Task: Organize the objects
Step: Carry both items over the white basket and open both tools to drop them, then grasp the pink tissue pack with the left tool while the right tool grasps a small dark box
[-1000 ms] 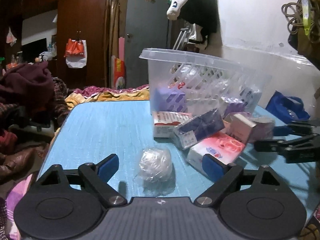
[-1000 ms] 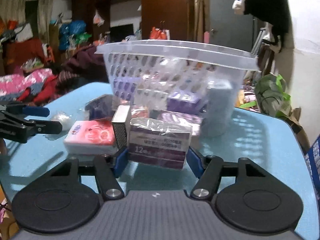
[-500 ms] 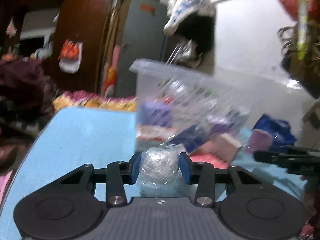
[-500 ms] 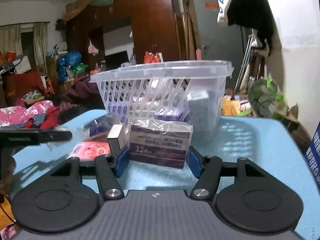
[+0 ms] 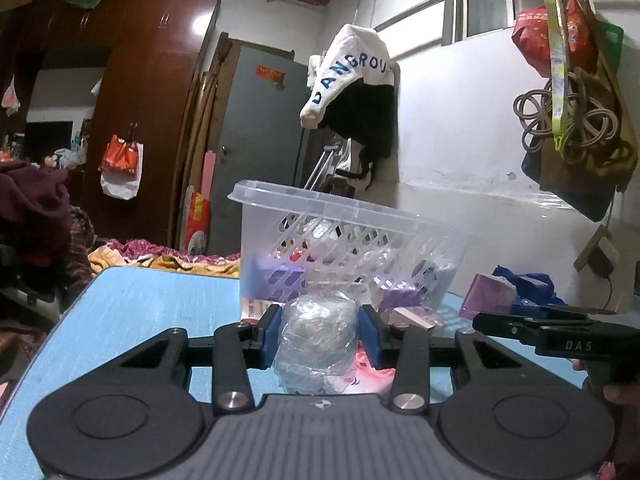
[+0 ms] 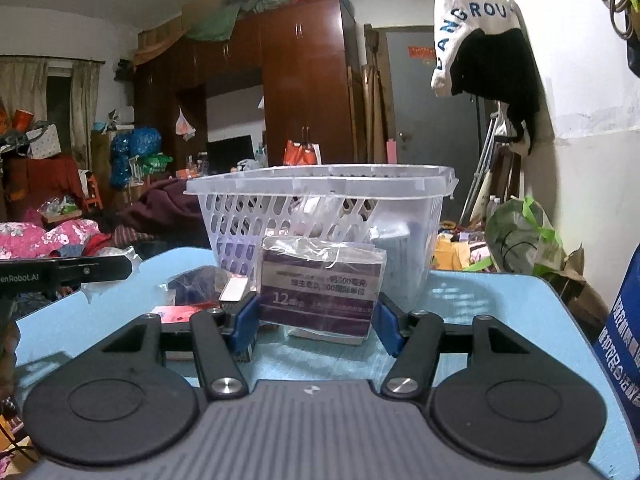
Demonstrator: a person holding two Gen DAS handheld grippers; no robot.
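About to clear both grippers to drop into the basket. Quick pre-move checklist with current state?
1. Left gripper grip on the plastic-wrapped ball: jaws just closed, pads against both sides, ok.
2. Right gripper grip on the purple box: pads on both ends, ok.
3. Ball lifted off the blue table: cannot tell, its underside is hidden.
4. Basket upright with open top: ok.
5. Room inside the basket: cannot tell, items show through the lattice but the fill level is unclear.
6. Grippers apart from each other: ok, the right gripper sits off to the side in the left wrist view.
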